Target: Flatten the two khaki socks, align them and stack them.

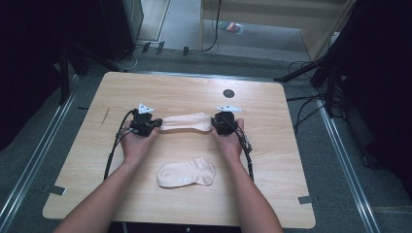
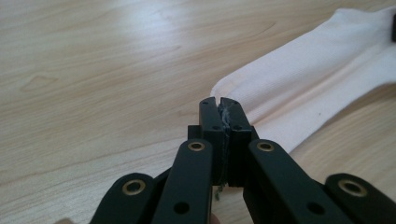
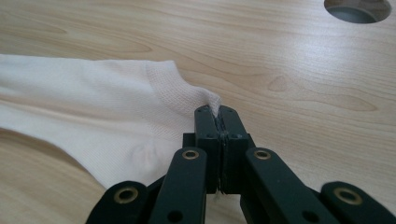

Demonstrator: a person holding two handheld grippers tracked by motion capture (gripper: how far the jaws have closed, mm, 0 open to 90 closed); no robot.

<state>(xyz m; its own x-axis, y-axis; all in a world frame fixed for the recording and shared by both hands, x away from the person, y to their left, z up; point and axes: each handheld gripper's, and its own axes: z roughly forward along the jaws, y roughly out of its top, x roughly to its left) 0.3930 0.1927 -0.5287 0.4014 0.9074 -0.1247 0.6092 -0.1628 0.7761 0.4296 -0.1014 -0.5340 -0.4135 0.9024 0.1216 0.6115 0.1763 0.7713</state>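
both jaws pinch opposite ends of the sock (image 1: 186, 122), stretched between them.

A second pale sock (image 1: 186, 174) lies flat on the wooden table (image 1: 272, 145), near its front edge

High view overhead, far; both gripper views low, close, sharing stretched sock (image 1: 186, 122) and table (image 1: 272, 160).
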